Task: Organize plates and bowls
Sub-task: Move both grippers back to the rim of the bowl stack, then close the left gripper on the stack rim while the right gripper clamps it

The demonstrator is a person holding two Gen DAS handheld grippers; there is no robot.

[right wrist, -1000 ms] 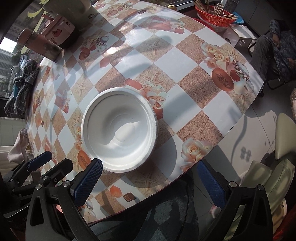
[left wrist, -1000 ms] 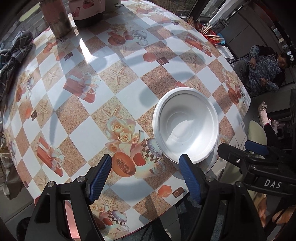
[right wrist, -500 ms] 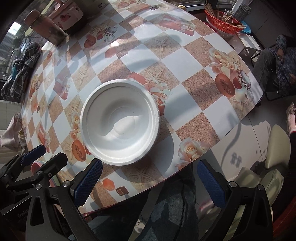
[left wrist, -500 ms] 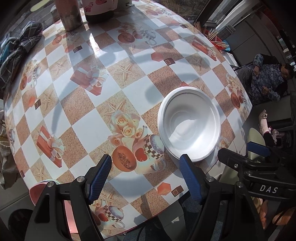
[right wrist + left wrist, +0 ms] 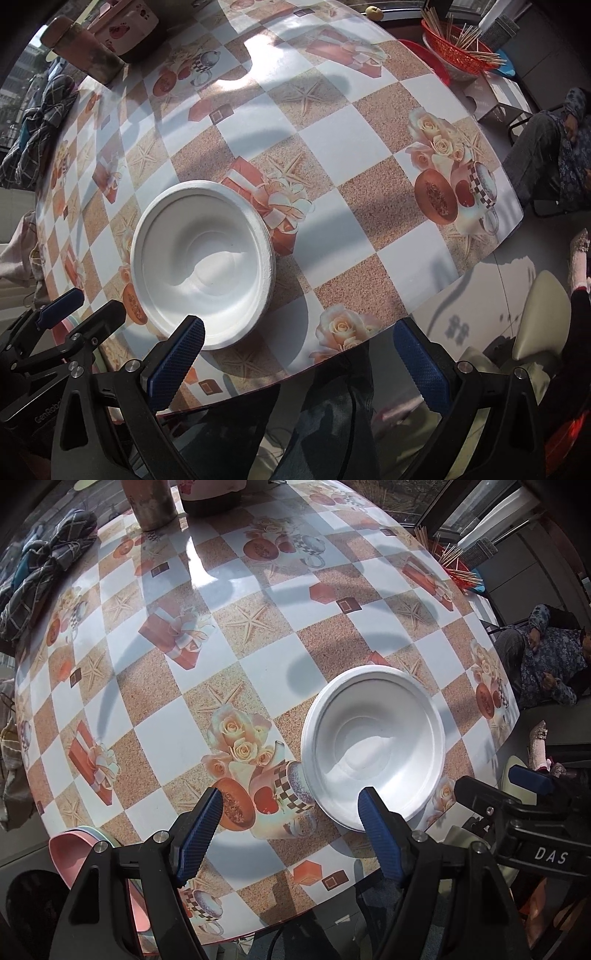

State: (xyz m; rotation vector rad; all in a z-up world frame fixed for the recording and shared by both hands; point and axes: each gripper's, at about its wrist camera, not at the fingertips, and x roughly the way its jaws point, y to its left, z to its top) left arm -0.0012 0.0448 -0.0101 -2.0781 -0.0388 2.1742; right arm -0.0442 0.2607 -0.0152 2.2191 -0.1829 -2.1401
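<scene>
Left wrist view is showing the white bowl [image 5: 373, 753] sitting upright on the round table [image 5: 258, 635], in the lower right of the frame, close to the table's near edge. The left gripper [image 5: 291, 821] is hanging above the table with its blue pads spread wide and nothing between them; its right pad is lying over the bowl's near rim in the picture, but I cannot tell if it is touching. A stack of pink plates [image 5: 79, 853] is peeking out at the lower left, partly hidden behind the gripper's frame. The right gripper [image 5: 517, 797] is showing at the right edge.

In the right wrist view the same bowl [image 5: 203, 266] is sitting left of centre, and the right gripper [image 5: 301, 354] is standing open and empty at the bottom, over the table's edge. A red basket of sticks [image 5: 456, 55] is sitting at the upper right, and a checked cloth [image 5: 40, 129] is lying at the upper left.
</scene>
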